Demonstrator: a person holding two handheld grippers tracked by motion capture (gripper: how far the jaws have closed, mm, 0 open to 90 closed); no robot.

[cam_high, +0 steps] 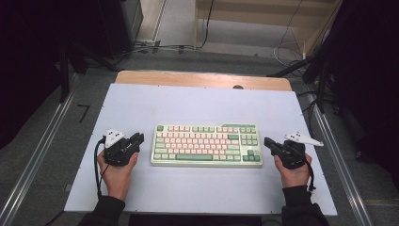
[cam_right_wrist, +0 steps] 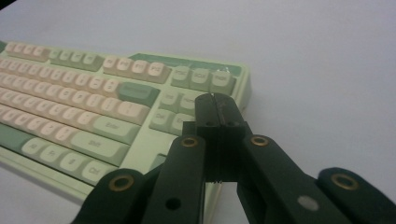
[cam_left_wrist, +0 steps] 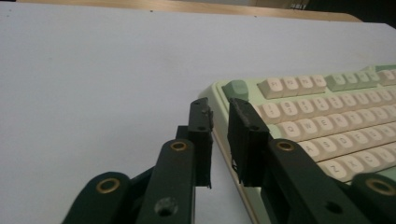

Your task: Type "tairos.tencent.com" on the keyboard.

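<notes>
A pale green keyboard (cam_high: 207, 145) with pink and green keys lies in the middle of the white mat (cam_high: 197, 103). My left gripper (cam_high: 139, 138) sits just off the keyboard's left end, held in a hand and pointing toward it. In the left gripper view the keyboard (cam_left_wrist: 327, 121) has its corner right behind my left gripper (cam_left_wrist: 218, 105), whose jaws stand a narrow gap apart with nothing between them. My right gripper (cam_high: 267, 141) rests just off the right end. In the right gripper view my right gripper (cam_right_wrist: 216, 98) has its jaws pressed together, empty, before the keyboard (cam_right_wrist: 84, 102).
The mat covers a wooden table whose bare edge (cam_high: 202, 79) shows at the back. Metal rails (cam_high: 42, 141) run along both sides of the table. Cables and a wooden frame (cam_high: 263, 19) lie on the floor beyond.
</notes>
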